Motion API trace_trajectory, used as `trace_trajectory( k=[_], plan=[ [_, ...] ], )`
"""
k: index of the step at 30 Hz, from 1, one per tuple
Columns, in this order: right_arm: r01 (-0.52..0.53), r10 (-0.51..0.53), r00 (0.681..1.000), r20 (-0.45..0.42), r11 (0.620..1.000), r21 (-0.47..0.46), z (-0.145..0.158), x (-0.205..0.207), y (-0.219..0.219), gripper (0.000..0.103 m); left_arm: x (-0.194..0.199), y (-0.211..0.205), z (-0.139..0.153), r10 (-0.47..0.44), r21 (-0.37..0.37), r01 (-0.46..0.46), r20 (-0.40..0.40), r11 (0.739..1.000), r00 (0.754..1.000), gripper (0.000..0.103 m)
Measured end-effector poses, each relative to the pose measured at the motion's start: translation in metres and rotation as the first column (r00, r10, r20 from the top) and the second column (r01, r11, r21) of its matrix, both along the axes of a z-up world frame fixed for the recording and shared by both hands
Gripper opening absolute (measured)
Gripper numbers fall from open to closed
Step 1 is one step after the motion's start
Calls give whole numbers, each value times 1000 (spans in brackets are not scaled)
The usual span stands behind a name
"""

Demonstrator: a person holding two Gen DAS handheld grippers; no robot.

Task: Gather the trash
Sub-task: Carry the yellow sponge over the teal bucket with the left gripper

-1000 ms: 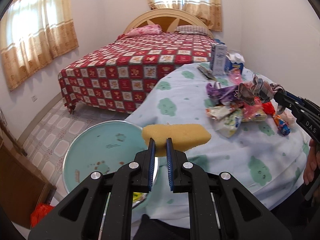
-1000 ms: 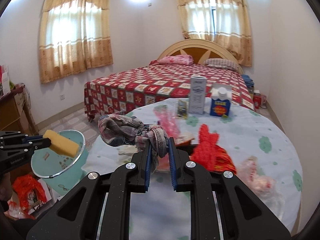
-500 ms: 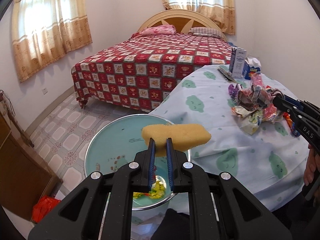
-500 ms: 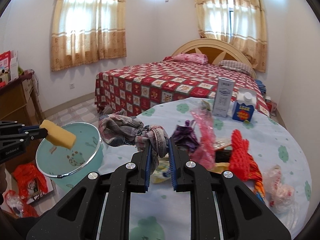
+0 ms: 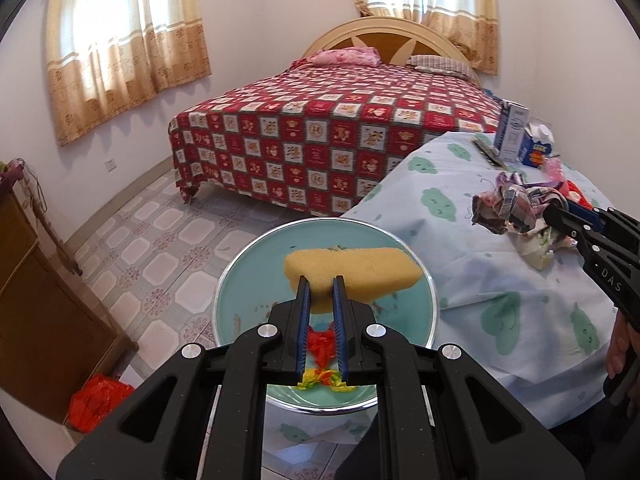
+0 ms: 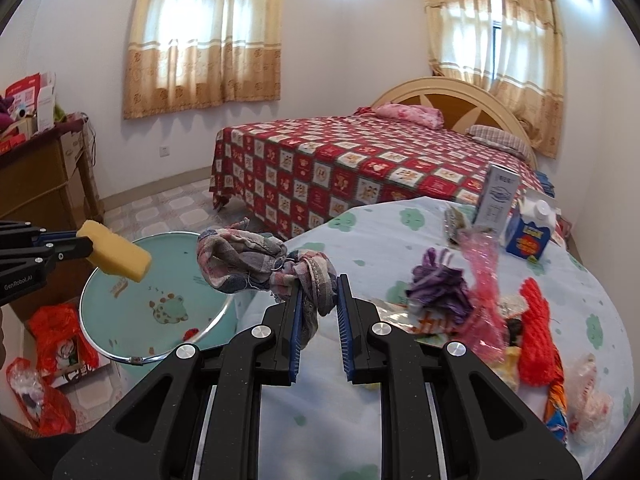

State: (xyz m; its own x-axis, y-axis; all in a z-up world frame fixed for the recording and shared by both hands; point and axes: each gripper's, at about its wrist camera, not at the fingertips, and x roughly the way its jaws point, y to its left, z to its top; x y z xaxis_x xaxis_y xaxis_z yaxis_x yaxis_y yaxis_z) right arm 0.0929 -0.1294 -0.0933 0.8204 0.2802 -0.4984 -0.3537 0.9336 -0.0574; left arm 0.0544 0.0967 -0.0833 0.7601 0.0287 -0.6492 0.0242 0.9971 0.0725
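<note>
My left gripper (image 5: 320,278) is shut on a yellow sponge (image 5: 352,270), held above the mouth of a light-blue bin (image 5: 240,276) that stands on the floor beside the table. Red and yellow wrappers (image 5: 322,344) lie at the bin's bottom. My right gripper (image 6: 318,280) is shut on a crumpled plaid rag (image 6: 248,256), which hangs over the table's left edge next to the bin (image 6: 148,304). From the right wrist view the sponge (image 6: 114,250) and left gripper (image 6: 86,240) sit at far left. More trash, purple, pink and red (image 6: 536,332), is piled on the table.
The round table has a pale cloth with green clouds (image 6: 400,248). A white carton (image 6: 498,196) and a blue carton (image 6: 530,232) stand at its far side. A bed with a red quilt (image 5: 328,136) lies beyond. A wooden cabinet (image 5: 36,320) and red bags (image 6: 56,332) stand left.
Both grippers have moved left toward the bin. The sponge is now over the bin's opening, and the rag has come from over the trash pile to the table's left edge.
</note>
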Motion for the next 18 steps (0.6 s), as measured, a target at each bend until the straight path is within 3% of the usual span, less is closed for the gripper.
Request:
trace_trajectory(
  k=[18],
  plan=[
    [-72,72,997,-13,996,-57,-6,10,47,17,4,29,-5,73,1,-73,-10,997,997,11]
  ],
)
